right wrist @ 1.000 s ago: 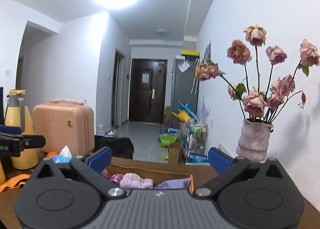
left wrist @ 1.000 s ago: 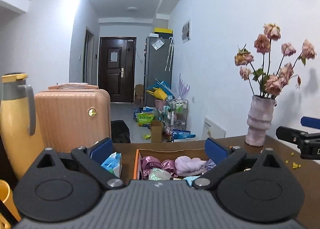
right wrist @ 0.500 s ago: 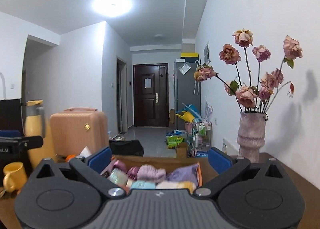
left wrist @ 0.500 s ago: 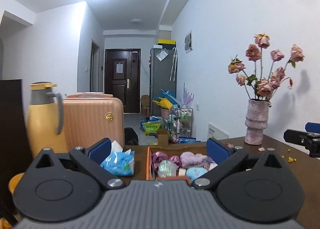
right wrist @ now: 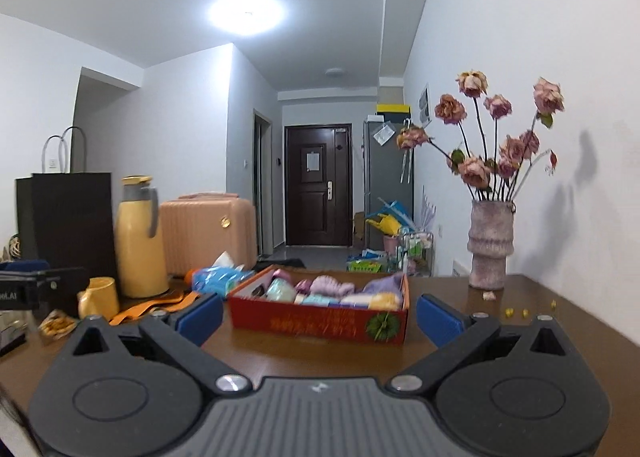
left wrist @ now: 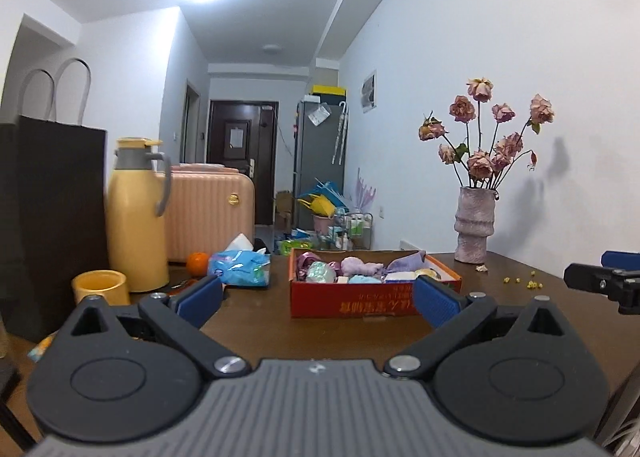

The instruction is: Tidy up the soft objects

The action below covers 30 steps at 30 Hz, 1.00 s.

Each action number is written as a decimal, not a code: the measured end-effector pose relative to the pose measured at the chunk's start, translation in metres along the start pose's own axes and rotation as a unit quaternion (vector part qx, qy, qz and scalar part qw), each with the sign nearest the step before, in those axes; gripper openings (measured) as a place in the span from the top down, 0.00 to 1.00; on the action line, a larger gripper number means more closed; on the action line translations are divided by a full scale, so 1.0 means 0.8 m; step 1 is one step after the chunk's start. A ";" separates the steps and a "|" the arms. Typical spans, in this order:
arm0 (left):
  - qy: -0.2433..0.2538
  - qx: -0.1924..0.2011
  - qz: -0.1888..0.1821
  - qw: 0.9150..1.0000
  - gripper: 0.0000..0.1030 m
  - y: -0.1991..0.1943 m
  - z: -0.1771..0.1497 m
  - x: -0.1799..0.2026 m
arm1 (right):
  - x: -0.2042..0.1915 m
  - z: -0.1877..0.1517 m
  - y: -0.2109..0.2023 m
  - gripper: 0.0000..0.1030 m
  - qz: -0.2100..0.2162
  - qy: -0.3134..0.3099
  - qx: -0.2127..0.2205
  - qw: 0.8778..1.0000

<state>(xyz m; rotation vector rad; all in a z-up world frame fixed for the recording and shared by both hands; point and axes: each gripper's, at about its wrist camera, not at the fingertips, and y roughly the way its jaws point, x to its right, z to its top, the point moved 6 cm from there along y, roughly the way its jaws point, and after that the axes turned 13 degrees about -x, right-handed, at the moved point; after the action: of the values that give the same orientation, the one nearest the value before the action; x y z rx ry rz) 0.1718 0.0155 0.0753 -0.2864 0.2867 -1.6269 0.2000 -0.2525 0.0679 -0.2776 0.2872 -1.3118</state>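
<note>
My left tool (left wrist: 316, 299) is spread wide, blue pads far apart, nothing between them and nothing touched. My right tool (right wrist: 318, 317) is the same: wide open, empty, hovering above the brown wooden desk (left wrist: 256, 321).

Shallow red cardboard box (left wrist: 374, 299) sits on the desk straight ahead of both tools, near the middle. It is packed with soft things (left wrist: 362, 269): purple and pink fabric pieces, a pale green bundle, light blue and yellow pads, all lying loosely against each other below or just above the rim. Printing on the box's near wall reads upside down to me.

Left of the box, apart from it: a blue plastic tissue pack (left wrist: 240, 267), a small orange fruit (left wrist: 198, 262), a yellow thermos jug with grey handle (left wrist: 138, 217), a yellow mug (left wrist: 102, 287) and a tall black paper bag (left wrist: 44, 217). Right and farther back: a ribbed pinkish ceramic vase of dried roses (left wrist: 474, 225), near the wall, with small yellow crumbs (left wrist: 520, 281) scattered on the desk beside it.

Bare desk lies between my tools and the box's near wall, and to the box's right.
</note>
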 end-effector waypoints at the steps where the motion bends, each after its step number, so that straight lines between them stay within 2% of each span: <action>1: 0.010 0.003 0.007 1.000 0.00 -0.013 -0.008 0.001 | -0.003 -0.011 -0.009 0.00 0.005 0.005 -0.001 1.000; 4: 0.012 0.013 0.034 0.999 0.00 -0.050 -0.029 0.001 | -0.013 -0.046 -0.033 0.00 0.011 0.008 -0.021 1.000; 8: -0.017 -0.007 0.029 0.999 0.00 -0.078 -0.058 0.003 | -0.021 -0.084 -0.056 0.00 -0.011 0.026 -0.049 0.998; 11: 0.000 -0.015 0.020 1.000 0.00 -0.080 -0.067 0.014 | -0.028 -0.100 -0.066 0.00 0.007 0.055 -0.057 0.997; 13: 0.009 -0.019 0.021 1.000 0.00 -0.077 -0.068 0.018 | -0.032 -0.102 -0.068 0.00 0.011 0.051 -0.046 0.998; 16: -0.002 -0.022 0.016 1.000 0.00 -0.077 -0.067 0.016 | -0.034 -0.097 -0.061 0.00 -0.006 0.048 -0.049 0.998; 19: 0.004 -0.019 0.016 1.000 0.00 -0.079 -0.067 0.018 | -0.038 -0.097 -0.063 0.00 0.007 0.049 -0.049 0.998; 30: 0.006 -0.021 0.015 1.000 0.00 -0.077 -0.068 0.020 | -0.047 -0.092 -0.065 0.00 0.011 0.039 -0.041 0.998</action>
<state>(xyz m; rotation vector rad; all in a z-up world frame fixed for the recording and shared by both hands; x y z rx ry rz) 0.0939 0.0050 0.0465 -0.3033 0.3324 -1.5946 0.1181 -0.2304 0.0201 -0.2915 0.4088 -1.2933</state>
